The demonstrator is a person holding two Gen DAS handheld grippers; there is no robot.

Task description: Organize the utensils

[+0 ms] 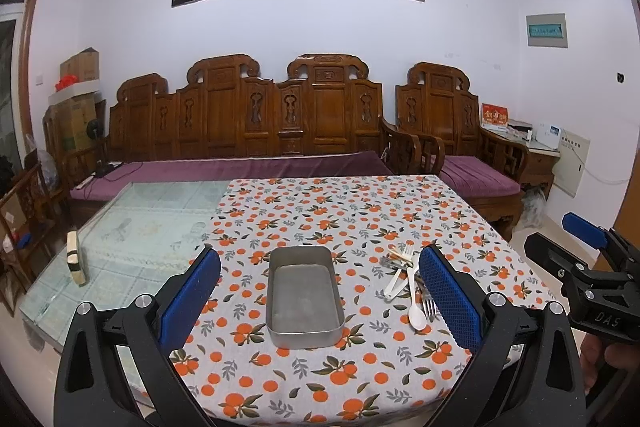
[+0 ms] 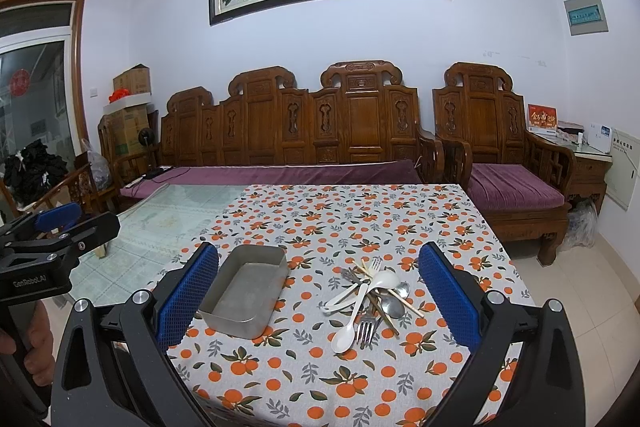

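Observation:
An empty metal tray (image 1: pixel 305 297) (image 2: pixel 244 291) sits on the orange-patterned tablecloth. To its right lies a heap of utensils (image 2: pixel 370 301) (image 1: pixel 408 281): white plastic spoons, metal forks, metal spoons and chopsticks. My left gripper (image 1: pixel 320 291) is open, held above the near table edge with the tray between its blue pads. My right gripper (image 2: pixel 320 291) is open too, with the heap and part of the tray lying ahead between its fingers. Each gripper shows at the edge of the other's view: the right one (image 1: pixel 580 255), the left one (image 2: pixel 60 227). Neither holds anything.
The tablecloth (image 1: pixel 360 211) covers the right part of a glass-topped table (image 1: pixel 152 223); a small block (image 1: pixel 76 259) stands at its left edge. A carved wooden sofa (image 1: pixel 248 131) and chair (image 1: pixel 460 131) with purple cushions stand behind. A hand (image 2: pixel 28 339) holds the left gripper's handle.

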